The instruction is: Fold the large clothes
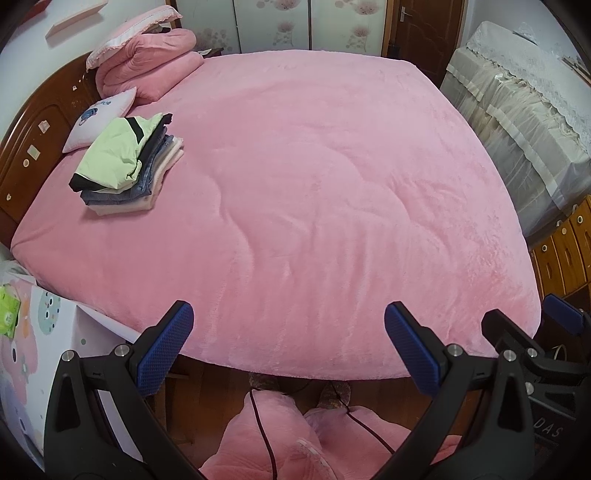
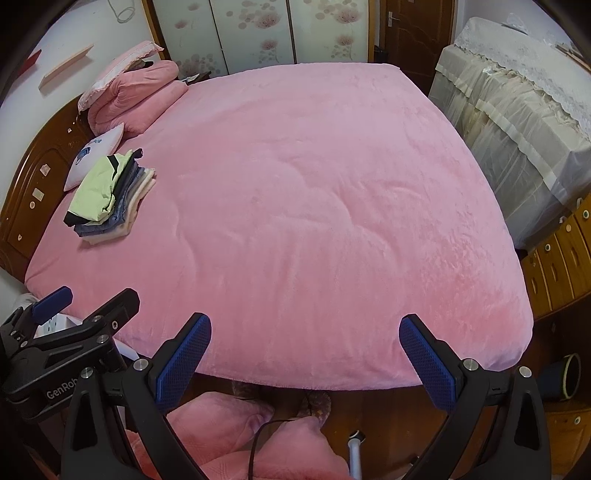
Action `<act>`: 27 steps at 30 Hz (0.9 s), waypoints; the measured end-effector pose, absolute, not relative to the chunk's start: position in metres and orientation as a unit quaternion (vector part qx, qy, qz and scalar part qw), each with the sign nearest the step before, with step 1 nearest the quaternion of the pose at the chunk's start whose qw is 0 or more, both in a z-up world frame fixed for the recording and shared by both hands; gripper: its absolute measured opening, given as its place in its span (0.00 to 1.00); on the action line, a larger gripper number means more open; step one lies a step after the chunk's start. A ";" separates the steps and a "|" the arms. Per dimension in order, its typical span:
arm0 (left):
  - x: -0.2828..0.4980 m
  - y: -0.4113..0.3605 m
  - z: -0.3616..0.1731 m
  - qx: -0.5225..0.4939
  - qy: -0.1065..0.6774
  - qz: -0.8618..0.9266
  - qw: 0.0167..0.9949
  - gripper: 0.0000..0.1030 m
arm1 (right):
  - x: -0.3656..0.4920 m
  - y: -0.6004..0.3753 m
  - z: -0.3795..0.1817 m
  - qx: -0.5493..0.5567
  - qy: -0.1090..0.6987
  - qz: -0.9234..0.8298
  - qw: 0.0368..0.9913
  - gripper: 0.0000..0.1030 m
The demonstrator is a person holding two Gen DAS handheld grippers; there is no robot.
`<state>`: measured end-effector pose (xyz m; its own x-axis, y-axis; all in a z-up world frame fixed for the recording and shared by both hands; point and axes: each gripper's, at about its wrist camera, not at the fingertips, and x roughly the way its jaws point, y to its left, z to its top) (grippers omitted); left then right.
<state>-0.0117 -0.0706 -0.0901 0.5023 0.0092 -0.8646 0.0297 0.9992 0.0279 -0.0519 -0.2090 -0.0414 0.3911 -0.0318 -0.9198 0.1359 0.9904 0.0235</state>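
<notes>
**A:** Where are your two grippers right now?

**B:** Your left gripper [image 1: 288, 325] sits off the near edge of the bed [image 1: 332, 184], its blue pads spread wide apart with nothing between them. Your right gripper [image 2: 304, 338] is just beside it, also off the near edge, fingers equally far apart and empty. In the left wrist view you can see the right gripper at the frame's right edge; in the right wrist view the left one shows at the lower left.

**A:** And the clothes?

**B:** You have a stack of folded clothes [image 1: 127, 162] near the left edge of the bed, towards the headboard [image 1: 33, 147]. The top piece is pale green with black trim; under it lie denim and cream layers. The stack is well apart from both of your grippers. No unfolded garment lies on the pink cover.

**A:** What else is on the bed?

**B:** A small white cushion [image 1: 101, 122] lies just beside the stack, against the headboard. At the far left corner you have a folded pink quilt [image 1: 151, 62] with a lace-edged pillow [image 1: 129, 31] leaning on top.

**A:** Below the grippers?

**B:** You are standing at the near edge in pink padded trousers [image 2: 229, 424], with patterned slippers [image 2: 317, 404] on the wooden floor. A dark cable [image 1: 258, 424] runs across your legs.
</notes>
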 end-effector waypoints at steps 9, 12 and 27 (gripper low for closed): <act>-0.016 -0.073 -0.088 0.022 0.495 -0.001 0.869 0.99 | -0.055 -0.206 -0.041 0.049 0.549 -0.050 0.833 1.00; -0.016 -0.072 -0.088 0.023 0.496 -0.001 0.868 0.99 | -0.057 -0.204 -0.042 0.049 0.548 -0.050 0.833 1.00; -0.015 -0.081 -0.082 0.023 0.495 0.013 0.869 0.99 | -0.054 -0.202 -0.044 0.042 0.549 -0.048 0.833 1.00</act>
